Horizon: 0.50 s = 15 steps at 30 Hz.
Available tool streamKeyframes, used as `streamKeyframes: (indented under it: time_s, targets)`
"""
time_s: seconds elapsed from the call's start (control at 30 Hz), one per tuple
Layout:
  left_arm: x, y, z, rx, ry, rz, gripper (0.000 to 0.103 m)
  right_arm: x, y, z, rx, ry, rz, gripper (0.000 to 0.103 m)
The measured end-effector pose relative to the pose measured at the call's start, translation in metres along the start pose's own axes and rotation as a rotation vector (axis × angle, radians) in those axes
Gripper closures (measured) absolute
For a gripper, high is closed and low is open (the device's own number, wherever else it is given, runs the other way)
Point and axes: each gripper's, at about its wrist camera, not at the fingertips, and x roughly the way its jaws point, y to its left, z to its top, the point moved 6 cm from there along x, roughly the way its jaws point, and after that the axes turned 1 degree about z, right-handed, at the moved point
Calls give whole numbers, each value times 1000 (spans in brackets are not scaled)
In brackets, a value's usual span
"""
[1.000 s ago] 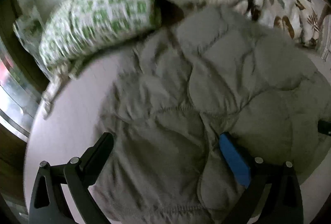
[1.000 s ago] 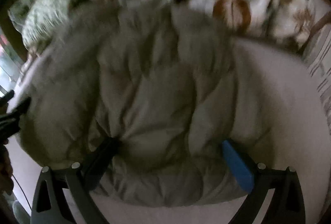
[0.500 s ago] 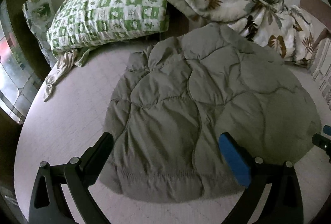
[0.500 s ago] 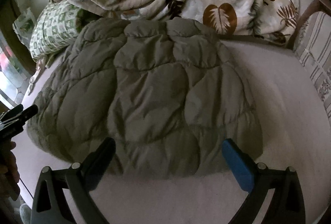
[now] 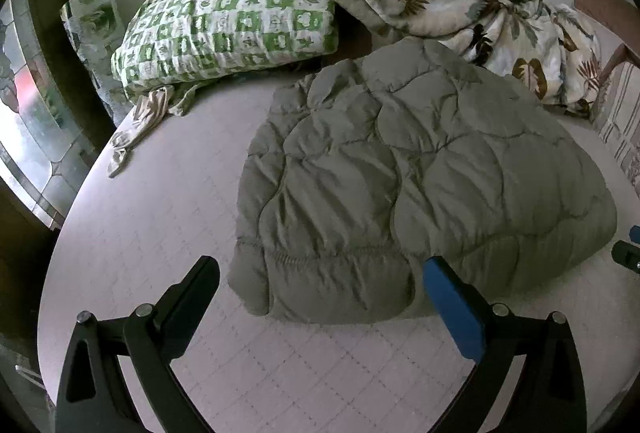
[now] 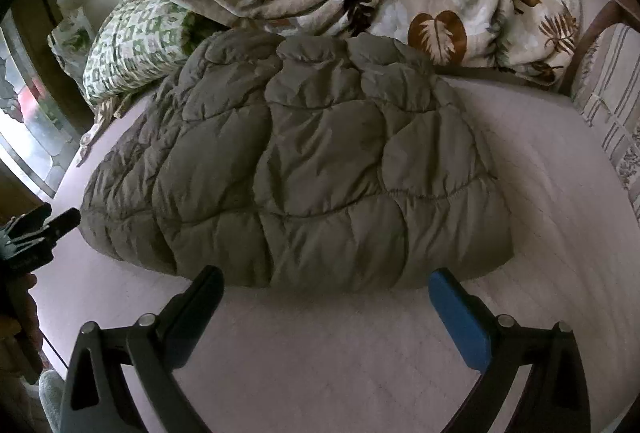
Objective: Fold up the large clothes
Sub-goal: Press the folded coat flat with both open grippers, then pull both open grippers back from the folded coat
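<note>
On the bed (image 5: 160, 233) lies a folded quilted jacket (image 5: 420, 185); no legible writing.

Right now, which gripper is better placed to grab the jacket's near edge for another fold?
Left, marginally. The left gripper is open with the quilted jacket hem reaching between its fingers. The right gripper is also open, but bare mattress separates it from the jacket's near edge.

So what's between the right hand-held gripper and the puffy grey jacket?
Only bare pale bed sheet; the right wrist view shows the open right hand-held gripper short of the jacket.
</note>
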Motion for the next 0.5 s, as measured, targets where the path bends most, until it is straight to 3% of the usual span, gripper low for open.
streamKeyframes:
  time_s: [0.5]
  targets:
    - [-10,5,0,-2,-13,3,1,-9,-5,0,-33,5,-26,0]
